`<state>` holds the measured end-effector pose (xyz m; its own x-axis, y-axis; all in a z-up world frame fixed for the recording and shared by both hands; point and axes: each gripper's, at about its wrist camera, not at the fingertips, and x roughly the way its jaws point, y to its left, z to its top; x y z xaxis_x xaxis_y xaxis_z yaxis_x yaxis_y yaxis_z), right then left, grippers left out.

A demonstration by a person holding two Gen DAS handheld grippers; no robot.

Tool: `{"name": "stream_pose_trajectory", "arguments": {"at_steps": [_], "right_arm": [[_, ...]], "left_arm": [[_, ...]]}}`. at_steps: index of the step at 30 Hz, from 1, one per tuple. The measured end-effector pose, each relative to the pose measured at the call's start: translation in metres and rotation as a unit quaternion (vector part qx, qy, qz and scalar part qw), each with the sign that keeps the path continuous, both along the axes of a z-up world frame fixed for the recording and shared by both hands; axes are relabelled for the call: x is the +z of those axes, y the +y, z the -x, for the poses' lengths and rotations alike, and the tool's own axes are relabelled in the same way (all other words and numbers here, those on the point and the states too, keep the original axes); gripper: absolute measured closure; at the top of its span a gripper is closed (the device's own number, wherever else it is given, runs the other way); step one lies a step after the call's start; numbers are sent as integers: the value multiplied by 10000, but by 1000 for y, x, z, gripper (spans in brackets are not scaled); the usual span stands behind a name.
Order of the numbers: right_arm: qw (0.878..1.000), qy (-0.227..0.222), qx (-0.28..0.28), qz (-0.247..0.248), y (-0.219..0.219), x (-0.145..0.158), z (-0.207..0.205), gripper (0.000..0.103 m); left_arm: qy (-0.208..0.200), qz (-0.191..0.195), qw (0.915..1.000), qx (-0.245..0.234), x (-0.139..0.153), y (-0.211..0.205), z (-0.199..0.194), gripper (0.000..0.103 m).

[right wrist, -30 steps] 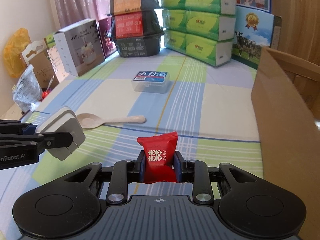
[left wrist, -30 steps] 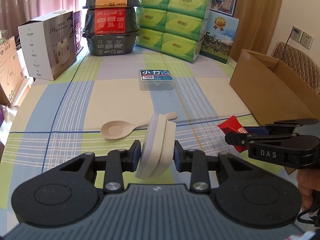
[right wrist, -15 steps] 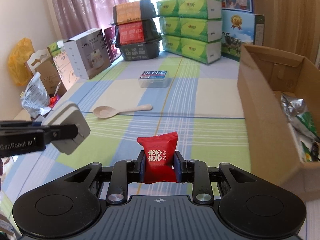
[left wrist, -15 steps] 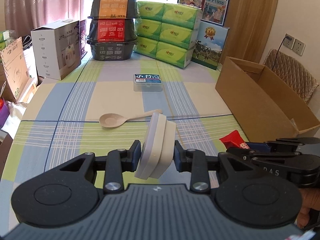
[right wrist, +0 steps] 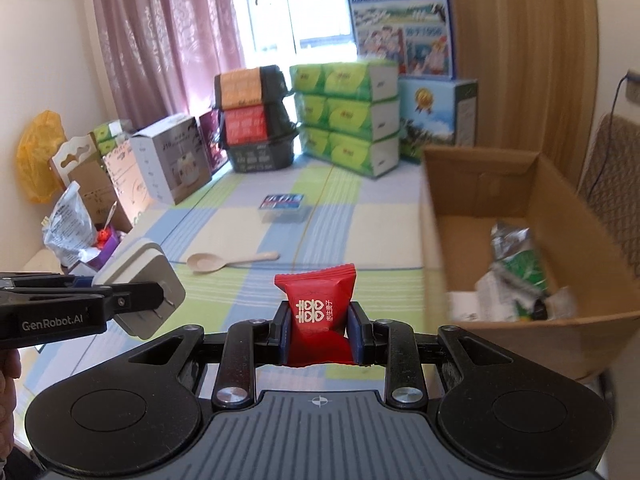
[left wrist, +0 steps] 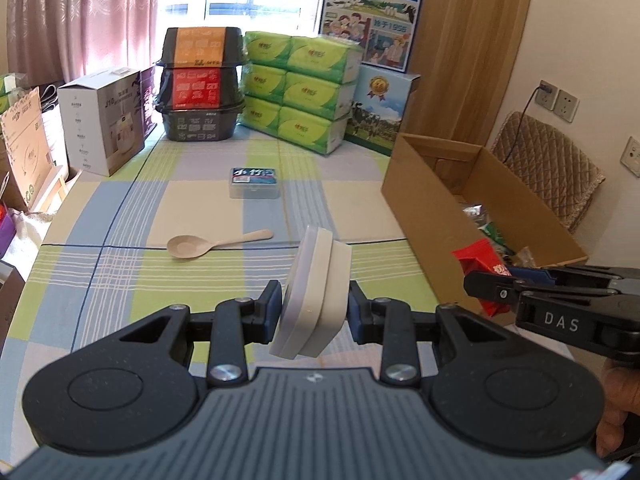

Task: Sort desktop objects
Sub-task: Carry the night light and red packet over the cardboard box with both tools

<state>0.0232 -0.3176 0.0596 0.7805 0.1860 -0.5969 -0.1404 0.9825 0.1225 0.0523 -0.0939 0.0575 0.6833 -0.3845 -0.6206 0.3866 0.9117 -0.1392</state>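
Two hand-held tools hover above a table covered in a blue, green and cream checked cloth, each carrying one item. The left tool is clamped on a white plug adapter, gripped by its flat faces so it stands on edge, tilted slightly right. In the right wrist view its metal prongs show on the underside. The right tool is closed on a red candy packet with white characters, pinched at its lower half so the crimped top sticks up.

On the right side of the table sits an open cardboard box, already holding foil and green wrappers. It looks like the collecting place for the sort. The red packet is held near the box's near left corner, above the table and not yet over the opening, probably headed there. The adapter hangs further left, over the near middle of the table.

Still lying on the cloth are a pale wooden spoon in the middle and, beyond it, a small clear box with a blue label. Along the far edge stand green tissue packs, stacked black food trays and a white carton, apparently storage, not items to sort.
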Motion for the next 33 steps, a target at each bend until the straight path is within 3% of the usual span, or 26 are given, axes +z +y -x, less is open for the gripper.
{"name": "stream_pose_trajectory", "arguments": {"at_steps": [14,33], "right_arm": [[9964,-124,-827,148,-96,34,37,77],[9954,-44,-946,164,-159,35,14,77]], "left_arm": [[-187,64,9974,-690,31,-86,24,74],[-201,-30,9928,-1181,42,-173,9,74]]}}
